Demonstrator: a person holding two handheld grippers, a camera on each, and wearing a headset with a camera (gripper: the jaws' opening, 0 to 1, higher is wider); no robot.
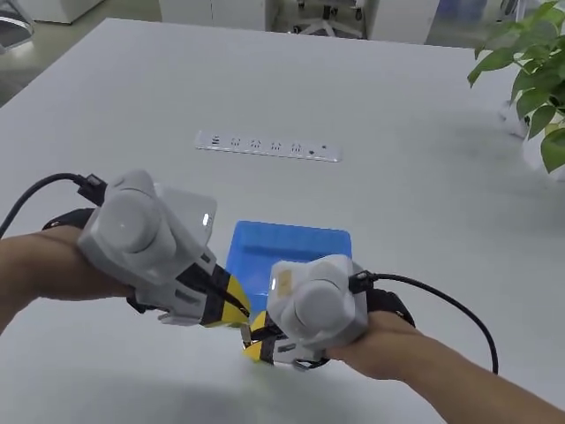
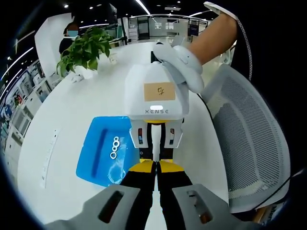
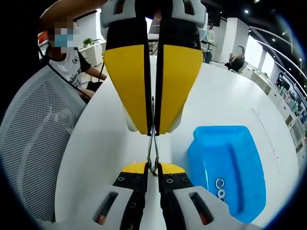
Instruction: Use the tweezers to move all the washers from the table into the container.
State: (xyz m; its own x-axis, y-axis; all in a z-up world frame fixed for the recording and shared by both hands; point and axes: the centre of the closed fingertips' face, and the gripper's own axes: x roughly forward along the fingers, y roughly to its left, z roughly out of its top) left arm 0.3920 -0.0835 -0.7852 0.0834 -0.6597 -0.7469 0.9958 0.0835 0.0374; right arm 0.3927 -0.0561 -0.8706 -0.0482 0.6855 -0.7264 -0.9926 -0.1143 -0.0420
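Note:
At the table's near edge my two grippers meet tip to tip. In the right gripper view thin metal tweezers run from the left gripper down into the right gripper, and both pairs of yellow-tipped jaws are shut on them. Seen from the head, the left gripper and the right gripper are just in front of a blue container. Several washers lie in the container; the right gripper view also has washers inside it. The left gripper faces the right gripper.
A white power strip lies on the table beyond the container. A potted plant stands at the far right corner. A mesh office chair is close to the table's near edge. A person sits behind it.

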